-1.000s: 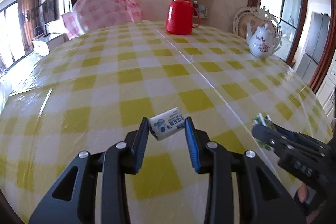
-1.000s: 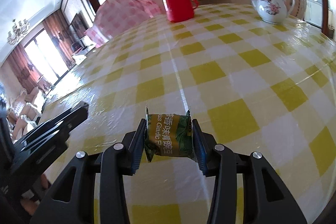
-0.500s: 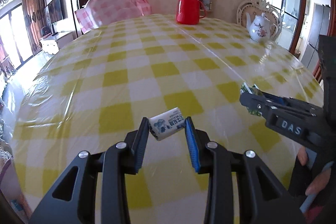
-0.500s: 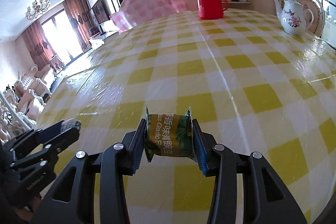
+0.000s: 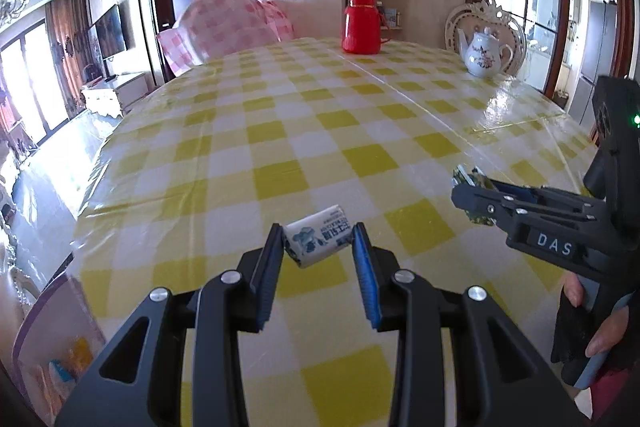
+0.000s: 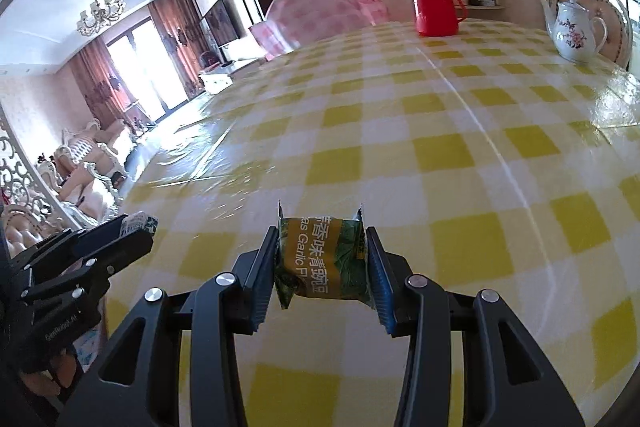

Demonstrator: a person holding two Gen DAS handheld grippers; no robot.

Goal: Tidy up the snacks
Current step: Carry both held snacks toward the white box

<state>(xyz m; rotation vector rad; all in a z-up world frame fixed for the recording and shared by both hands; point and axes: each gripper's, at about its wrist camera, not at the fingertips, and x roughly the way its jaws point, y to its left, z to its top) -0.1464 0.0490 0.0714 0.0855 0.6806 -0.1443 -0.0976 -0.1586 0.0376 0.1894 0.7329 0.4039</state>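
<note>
Now we carry both snacks above the yellow-checked plastic tablecloth: our left gripper pinches a small white-and-blue wrapped candy, our right gripper clamps a green-and-gold garlic-pea packet. Next, probably, a container off the table's near-left edge.

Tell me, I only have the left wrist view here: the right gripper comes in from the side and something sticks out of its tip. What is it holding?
Observer: A green snack packet with a yellow band and white lettering, clamped between the pads of the right gripper.
Operator: Is it resting on the table?
Observer: No, it is held above the yellow checked tablecloth, clear of it.
Operator: Does that view show my left gripper?
Observer: Yes, the left gripper enters from its lower left, with the end of the white and blue packet showing at its tip.
</note>
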